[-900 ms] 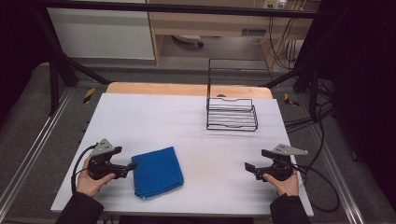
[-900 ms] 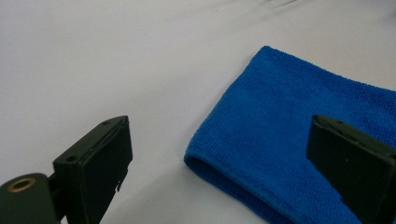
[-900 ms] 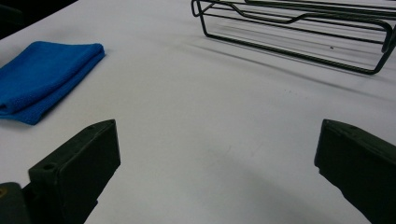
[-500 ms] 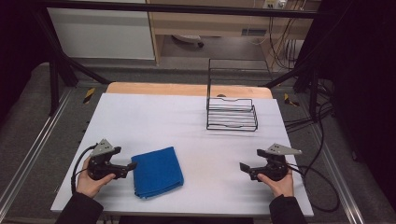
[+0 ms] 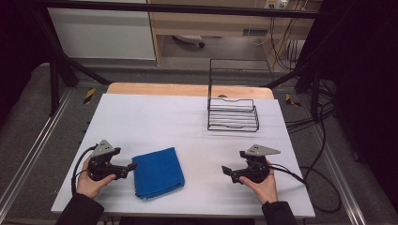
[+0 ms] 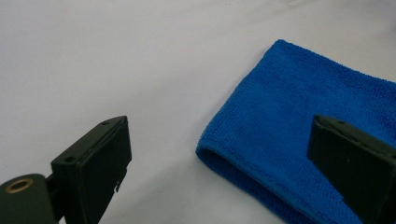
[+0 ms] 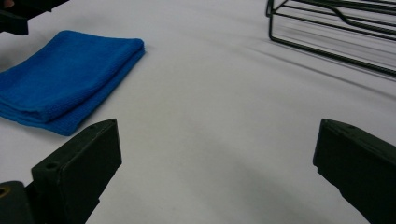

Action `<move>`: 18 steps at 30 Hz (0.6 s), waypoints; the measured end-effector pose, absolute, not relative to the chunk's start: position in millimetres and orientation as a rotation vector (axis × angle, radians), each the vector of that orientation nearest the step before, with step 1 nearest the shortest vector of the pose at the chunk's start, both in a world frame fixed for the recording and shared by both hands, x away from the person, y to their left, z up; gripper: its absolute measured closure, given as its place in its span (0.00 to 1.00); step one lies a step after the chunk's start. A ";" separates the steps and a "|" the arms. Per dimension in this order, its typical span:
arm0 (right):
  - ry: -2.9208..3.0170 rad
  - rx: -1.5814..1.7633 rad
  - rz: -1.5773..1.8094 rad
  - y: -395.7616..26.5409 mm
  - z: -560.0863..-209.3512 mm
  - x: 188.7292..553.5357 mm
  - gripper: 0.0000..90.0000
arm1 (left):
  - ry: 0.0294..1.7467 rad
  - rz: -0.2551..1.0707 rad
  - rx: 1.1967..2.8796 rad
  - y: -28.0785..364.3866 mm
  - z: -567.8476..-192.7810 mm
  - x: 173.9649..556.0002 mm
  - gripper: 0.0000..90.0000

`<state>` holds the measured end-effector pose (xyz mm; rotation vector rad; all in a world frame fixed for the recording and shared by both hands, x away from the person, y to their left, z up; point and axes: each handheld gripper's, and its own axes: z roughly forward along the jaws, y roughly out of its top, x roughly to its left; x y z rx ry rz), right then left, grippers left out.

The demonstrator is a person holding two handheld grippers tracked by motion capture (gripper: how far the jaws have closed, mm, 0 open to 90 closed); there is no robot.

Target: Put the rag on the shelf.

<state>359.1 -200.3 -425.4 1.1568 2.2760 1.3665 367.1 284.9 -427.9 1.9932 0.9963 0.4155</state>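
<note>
- Blue folded microfibre cloth [image 5: 158, 172] lies flat on the white table [image 5: 155, 117], near the front edge, left of centre. Fold edge faces the left gripper in the left gripper view [image 6: 299, 126].
- Left gripper [image 5: 130, 168], held in the person's left hand [image 5: 91, 180], sits low over the table just beside the cloth's left edge. Jaws spread wide, nothing between the pads; in the left gripper view one jaw stands over the cloth, the other over bare table. Whether the tip touches the cloth I cannot tell.
- Right gripper [image 5: 227, 170], in the right hand [image 5: 263, 185], is well apart from the cloth, on the right front of the table, tips pointing left toward it. Jaws spread, empty; bare white surface between them in the right gripper view.
- Between the right gripper and the cloth: open table, nothing in the way.
- Black wire rack [image 5: 233, 105] stands at the far right part of the table, upright back frame, low basket section in front. Well apart from cloth and both grippers; its lower wires show in the right gripper view [image 7: 336, 32].
- Black cables [image 5: 319, 187] trail off the right side of the table onto the grey floor.
- Wooden strip [image 5: 187, 89] runs along the table's far edge.
</note>
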 end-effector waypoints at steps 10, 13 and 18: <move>2.311 1.129 1.348 -160.4 -422.3 360.2 0.03 | 1.017 0.433 1.973 287.8 -427.7 367.3 0.08; 2.332 1.119 1.336 -145.6 -419.8 358.8 0.05 | 1.020 0.435 1.973 288.5 -428.2 367.6 0.08; 2.406 1.069 1.355 -116.4 -418.2 355.5 0.10 | 1.026 0.440 1.974 288.1 -429.0 367.9 0.08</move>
